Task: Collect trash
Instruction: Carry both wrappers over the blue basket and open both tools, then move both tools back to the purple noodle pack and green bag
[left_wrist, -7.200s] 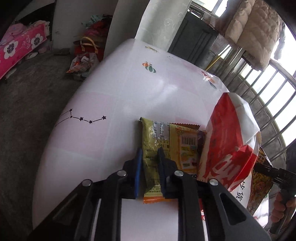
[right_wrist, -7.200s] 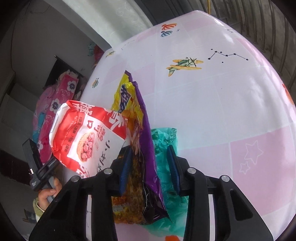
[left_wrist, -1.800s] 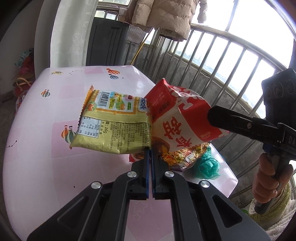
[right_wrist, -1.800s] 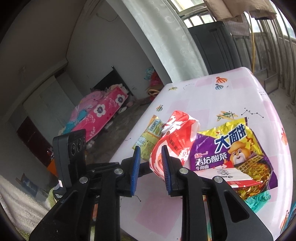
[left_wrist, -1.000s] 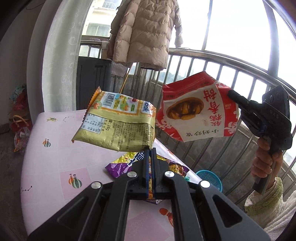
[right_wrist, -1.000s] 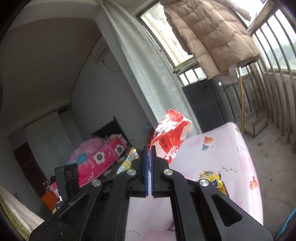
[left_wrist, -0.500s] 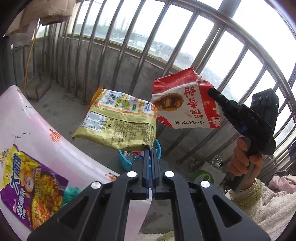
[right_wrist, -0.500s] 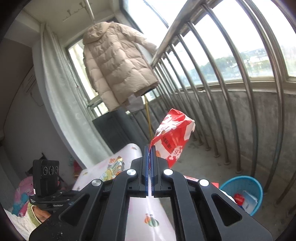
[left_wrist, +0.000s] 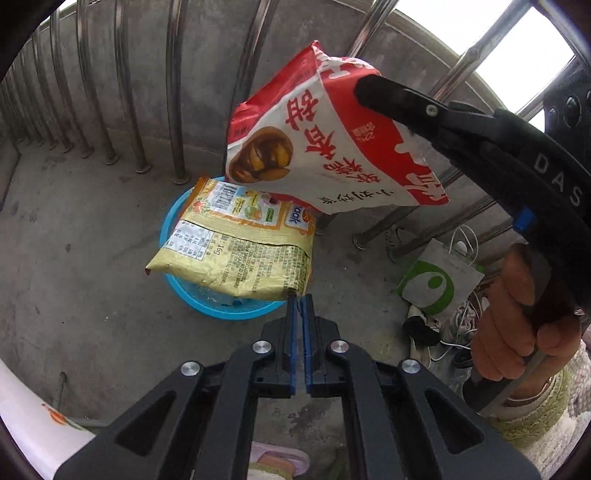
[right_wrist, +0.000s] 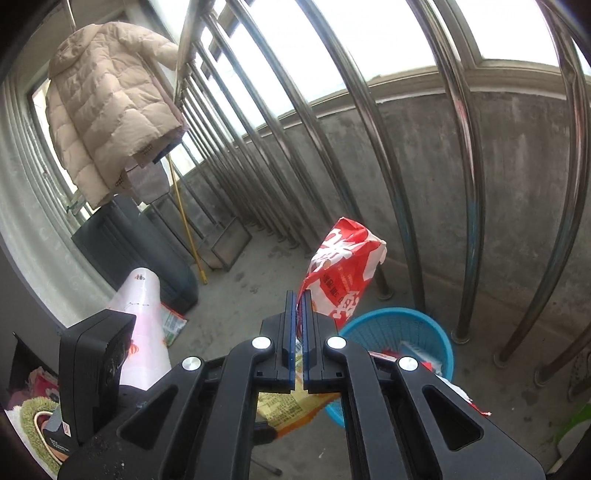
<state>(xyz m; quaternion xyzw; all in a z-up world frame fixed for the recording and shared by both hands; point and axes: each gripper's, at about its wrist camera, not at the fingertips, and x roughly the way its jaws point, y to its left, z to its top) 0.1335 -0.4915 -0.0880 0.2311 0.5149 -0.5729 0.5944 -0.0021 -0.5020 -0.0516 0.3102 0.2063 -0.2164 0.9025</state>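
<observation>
My left gripper (left_wrist: 300, 301) is shut on the corner of a yellow-green snack wrapper (left_wrist: 236, 251) and holds it just above a blue plastic bin (left_wrist: 221, 312) on the concrete floor. My right gripper (right_wrist: 300, 297) is shut on a red and white snack bag (right_wrist: 343, 273); that bag also shows in the left wrist view (left_wrist: 325, 140), held higher and to the right of the bin. The bin appears in the right wrist view (right_wrist: 399, 328) below the bag, with some trash inside. The yellow wrapper (right_wrist: 288, 410) shows under my right gripper.
Steel railing bars (right_wrist: 380, 147) and a low concrete wall stand close behind the bin. A white and green paper bag (left_wrist: 439, 280) and cables lie on the floor to the right. The pink table edge (right_wrist: 144, 332) is to the left.
Both grippers have swung away from the table and tilted down toward the floor. The yellow wrapper now hangs over the blue bin, and the red bag is closer above it.
</observation>
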